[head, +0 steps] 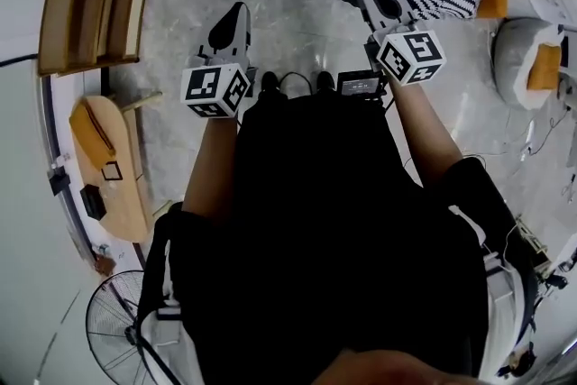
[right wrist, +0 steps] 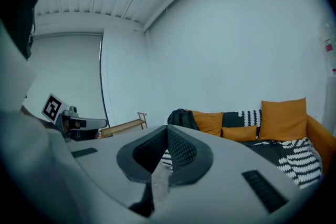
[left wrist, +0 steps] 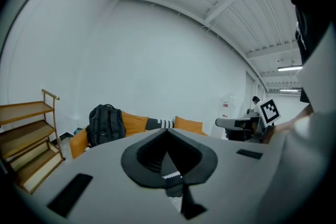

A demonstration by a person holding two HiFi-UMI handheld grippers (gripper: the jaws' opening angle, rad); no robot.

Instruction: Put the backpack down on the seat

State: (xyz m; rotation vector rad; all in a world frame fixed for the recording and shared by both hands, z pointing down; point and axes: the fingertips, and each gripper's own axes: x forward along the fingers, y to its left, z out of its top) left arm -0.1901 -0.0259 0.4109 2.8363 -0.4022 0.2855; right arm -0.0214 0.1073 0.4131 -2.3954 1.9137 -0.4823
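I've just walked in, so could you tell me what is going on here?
A person stands facing a sofa with a gripper in each hand. The left gripper and right gripper are both shut and hold nothing. The backpack sits upright on the sofa's seat at one end, away from both grippers.

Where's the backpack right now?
In the left gripper view the black backpack stands left of centre, at the end of the orange sofa nearest the wooden shelf, against an orange cushion.

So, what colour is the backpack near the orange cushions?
The backpack is black, seen best in the left gripper view.
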